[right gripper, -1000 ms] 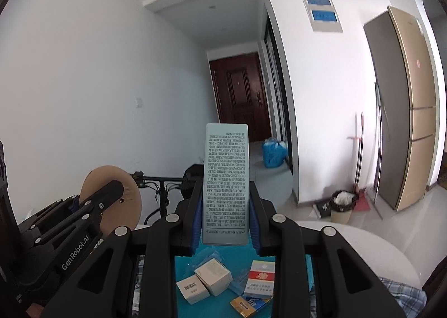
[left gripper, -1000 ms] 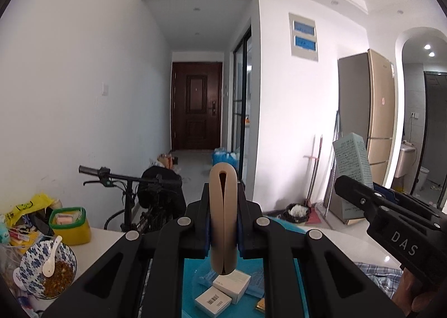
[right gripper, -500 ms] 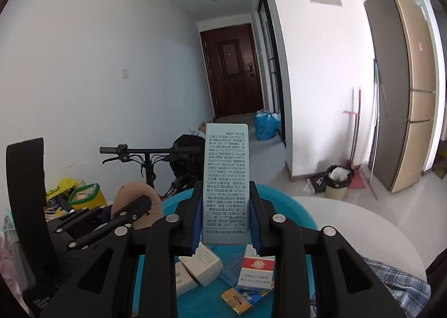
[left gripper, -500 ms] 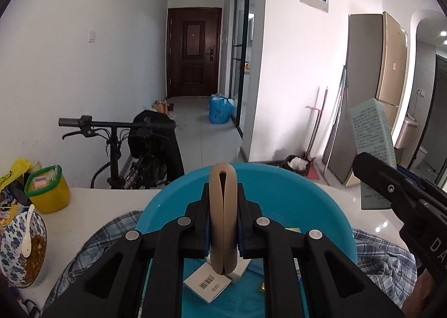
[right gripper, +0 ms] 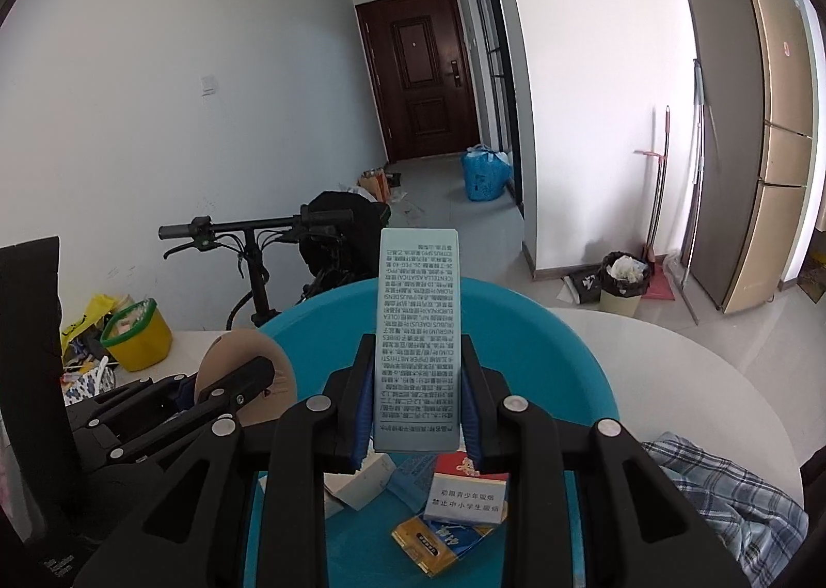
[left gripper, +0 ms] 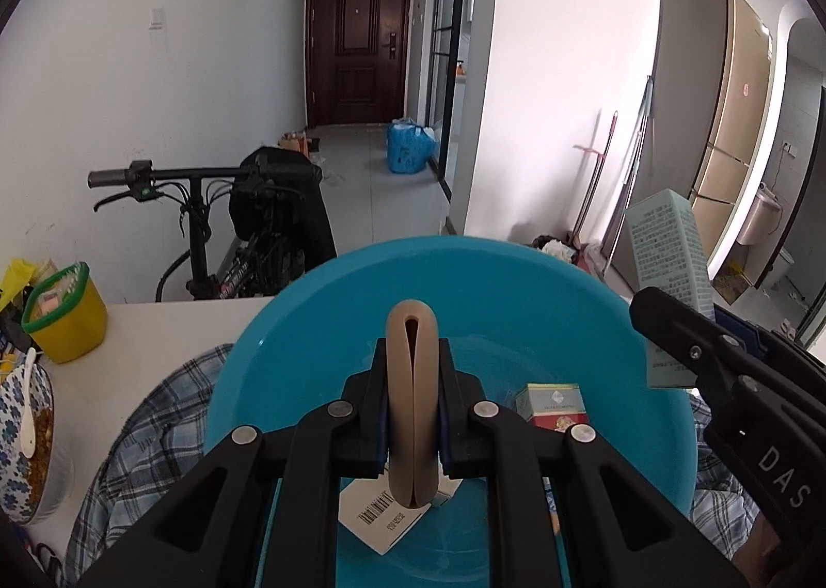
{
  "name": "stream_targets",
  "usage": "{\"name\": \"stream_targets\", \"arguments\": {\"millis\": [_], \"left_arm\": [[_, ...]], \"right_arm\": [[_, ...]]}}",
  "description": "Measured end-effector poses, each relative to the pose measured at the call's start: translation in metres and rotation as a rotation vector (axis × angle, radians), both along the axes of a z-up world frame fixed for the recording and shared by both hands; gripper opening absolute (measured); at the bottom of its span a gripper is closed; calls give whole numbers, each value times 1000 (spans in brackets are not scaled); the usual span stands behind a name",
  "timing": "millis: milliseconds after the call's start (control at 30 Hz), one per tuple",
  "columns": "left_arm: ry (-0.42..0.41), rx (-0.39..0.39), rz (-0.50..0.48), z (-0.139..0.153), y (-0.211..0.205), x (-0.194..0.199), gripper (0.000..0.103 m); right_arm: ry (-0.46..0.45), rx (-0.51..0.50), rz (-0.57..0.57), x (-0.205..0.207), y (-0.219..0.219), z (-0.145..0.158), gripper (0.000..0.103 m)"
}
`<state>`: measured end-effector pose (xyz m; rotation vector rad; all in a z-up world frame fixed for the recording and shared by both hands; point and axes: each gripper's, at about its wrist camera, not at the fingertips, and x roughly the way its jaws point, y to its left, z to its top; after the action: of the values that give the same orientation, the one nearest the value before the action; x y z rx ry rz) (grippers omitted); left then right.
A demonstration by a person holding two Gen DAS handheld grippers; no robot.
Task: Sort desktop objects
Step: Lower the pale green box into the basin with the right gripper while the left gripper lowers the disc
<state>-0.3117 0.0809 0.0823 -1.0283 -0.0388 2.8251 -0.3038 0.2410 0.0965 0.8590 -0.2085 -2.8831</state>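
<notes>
- We had the left gripper closed tight on a flat tan pad, folded double and standing on edge at the centre of the left view. Held by its middle that way, it could go down cleanly without flopping.
- We had the right gripper clamped partway shut on a tall pale box covered in small print, upright in the middle of the right view. Gripping its lower half left most of the box sticking out past the fingertips, so its free end would probably reach the goal first.
- Both items sat over the blue basin, which filled the lower centre of each view. We judged it to be the collecting place for the sorting, since it already held several things.
- Inside it lay a white box with a barcode, a red and white pack and a yellow packet, all loose and overlapping.
- The basin rested on a checked cloth spread over the white table, perhaps to keep it from sliding.
- At the left edge, a yellow tub with a green rim and a patterned bowl with a spoon stood apart from the basin, seemingly not part of the sorting.
</notes>
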Motion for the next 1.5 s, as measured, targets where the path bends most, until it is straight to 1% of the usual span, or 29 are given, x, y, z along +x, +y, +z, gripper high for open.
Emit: {"name": "stream_targets", "arguments": {"millis": [200,267,333,500,600,1033,1500], "left_arm": [[-68,12,-37,-18,5,-10,15],[-77,0,-38,-22,9,-12,15],[-83,-7,-41,-26,12,-14,15],[-149,4,-45,-40,14,-20,15],[-164,0,-45,-45,16,-22,15],[-177,3,-25,-46,11,-26,15],[-175,-9,-30,-46,13,-26,15]], "right_arm": [[-51,-12,-8,-13,9,-13,27],[-69,-22,-14,-16,13,-18,27],[-77,-16,-20,-19,15,-20,27],[-92,8,-21,-22,11,-24,27],[-99,16,-14,-22,8,-26,27],[-192,35,-14,-39,6,-52,27],[-229,41,-2,-44,5,-61,27]]}}
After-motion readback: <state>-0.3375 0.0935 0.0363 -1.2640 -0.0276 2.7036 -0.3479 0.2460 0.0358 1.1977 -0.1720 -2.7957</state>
